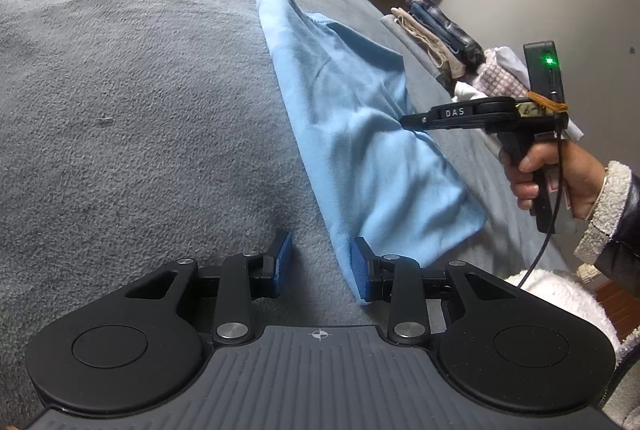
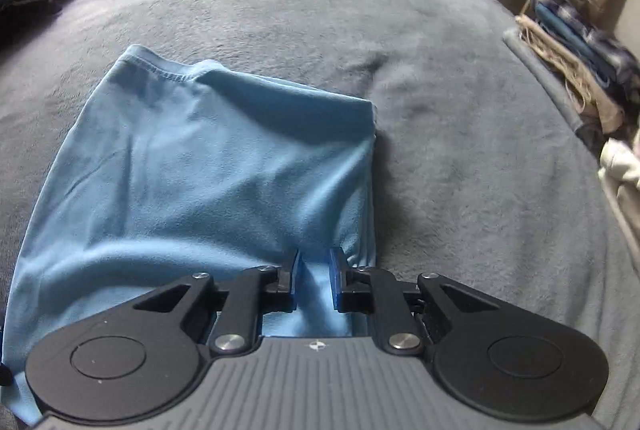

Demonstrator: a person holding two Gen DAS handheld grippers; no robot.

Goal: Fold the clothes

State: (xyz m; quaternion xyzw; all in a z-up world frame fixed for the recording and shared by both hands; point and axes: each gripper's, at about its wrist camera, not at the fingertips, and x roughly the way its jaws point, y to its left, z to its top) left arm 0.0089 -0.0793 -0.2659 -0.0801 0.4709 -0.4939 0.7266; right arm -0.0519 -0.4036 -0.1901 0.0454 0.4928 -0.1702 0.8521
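The letters "DAS" stand in white on a small black plate on the side of the right claw (image 1: 404,122), read in the left wrist view. Behind that plate a pale tag (image 1: 534,110) bound with an orange band carries handwritten marks that look like "6-1", though they are too partly hidden to read surely. A small white crosshair sign (image 1: 319,334) is printed on the grey ribbed body of the left tool, and the same sign (image 2: 316,345) shows on the right one.
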